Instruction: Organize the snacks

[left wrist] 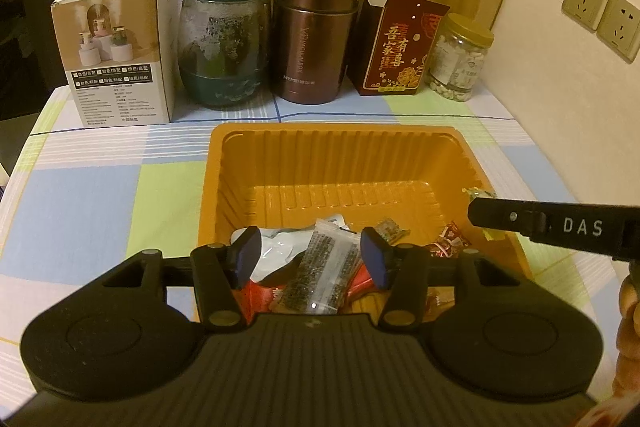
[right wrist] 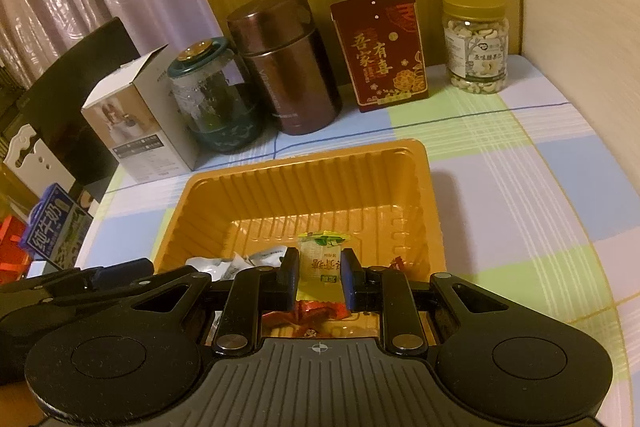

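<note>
An orange plastic tray (left wrist: 400,143) (right wrist: 224,195) sits mid-table and holds several wrapped snacks. My left gripper (left wrist: 310,251) is open over the tray's near end, above a clear dark snack packet (left wrist: 326,267), a white packet (left wrist: 276,251) and red wrappers (left wrist: 448,241). My right gripper (right wrist: 320,269) is shut on a small yellow-green candy packet (right wrist: 322,259) and holds it above the tray's near part. In the left wrist view the right gripper's finger (left wrist: 540,223) reaches in over the tray's right rim.
Along the back wall stand a white carton (left wrist: 116,47), a green glass jar (left wrist: 222,43), a brown metal canister (left wrist: 314,31), a red gift box (left wrist: 400,47) and a cashew jar (right wrist: 476,41). A milk carton (right wrist: 54,227) lies off the table's left edge. The cloth is checked.
</note>
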A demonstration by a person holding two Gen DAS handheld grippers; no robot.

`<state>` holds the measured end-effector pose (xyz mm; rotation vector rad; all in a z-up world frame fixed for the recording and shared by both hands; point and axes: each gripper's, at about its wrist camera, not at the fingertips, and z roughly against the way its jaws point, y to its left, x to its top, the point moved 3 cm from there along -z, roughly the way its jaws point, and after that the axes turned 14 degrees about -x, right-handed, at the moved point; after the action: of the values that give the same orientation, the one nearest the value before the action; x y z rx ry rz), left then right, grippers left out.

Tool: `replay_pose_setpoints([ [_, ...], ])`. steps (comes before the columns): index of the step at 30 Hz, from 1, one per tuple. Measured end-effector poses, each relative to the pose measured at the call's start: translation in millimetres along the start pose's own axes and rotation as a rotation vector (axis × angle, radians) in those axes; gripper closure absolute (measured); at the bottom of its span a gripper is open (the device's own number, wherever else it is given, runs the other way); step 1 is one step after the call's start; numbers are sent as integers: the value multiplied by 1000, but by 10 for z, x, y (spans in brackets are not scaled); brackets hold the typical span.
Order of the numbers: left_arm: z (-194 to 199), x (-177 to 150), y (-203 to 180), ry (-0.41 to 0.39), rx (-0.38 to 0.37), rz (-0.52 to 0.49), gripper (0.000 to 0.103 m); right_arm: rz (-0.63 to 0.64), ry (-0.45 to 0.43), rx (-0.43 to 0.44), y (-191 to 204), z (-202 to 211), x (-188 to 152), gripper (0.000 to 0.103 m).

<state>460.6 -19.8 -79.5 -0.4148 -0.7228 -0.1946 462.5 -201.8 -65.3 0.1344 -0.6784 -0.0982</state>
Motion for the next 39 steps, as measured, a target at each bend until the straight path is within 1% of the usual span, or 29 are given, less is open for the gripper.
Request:
replay_pose_setpoints([
  [2,-7,-3,10,-1,0,0,50,2,0,-1,7,-13,-1,81],
  [9,-19,-20,34,-2,-1,3,49,-9,10,12,23,-69,2,81],
  [11,-15,-30,42,-3,-2,4,43,-20,13,35,23,-93,9,80],
  [12,-11,-36,42,-5,-1,2,41,-29,20,54,17,-110,13,75],
  [13,-3,-45,42,-7,4,-2,36,-43,21,63,3,-115,14,67],
  [14,7,-49,39,-11,10,-6,32,-62,12,67,-23,-108,15,45],
  [15,19,-56,37,-14,13,-10,30,-81,-2,66,-51,-88,19,35],
  [17,44,-66,33,-19,19,-15,24,-95,-20,57,-102,-51,15,35],
  [18,62,-76,33,-23,22,-17,22,-99,-22,52,-124,-35,15,35],
  [20,101,-91,29,-30,26,-19,15,-111,-24,36,-191,5,-5,35],
  [23,177,-133,-7,-38,33,-27,8,-129,-24,20,-298,86,-49,35],
  [26,289,-187,-51,-46,27,-18,3,-142,-11,6,-397,194,-139,35],
  [29,442,-256,-113,-54,20,-4,1,-147,1,-2,-464,336,-253,35],
  [33,676,-372,-246,-52,19,-9,1,-140,27,-3,-479,546,-414,35],
  [39,1107,-554,-496,-68,30,-13,1,-108,25,-22,-451,976,-679,35],
])
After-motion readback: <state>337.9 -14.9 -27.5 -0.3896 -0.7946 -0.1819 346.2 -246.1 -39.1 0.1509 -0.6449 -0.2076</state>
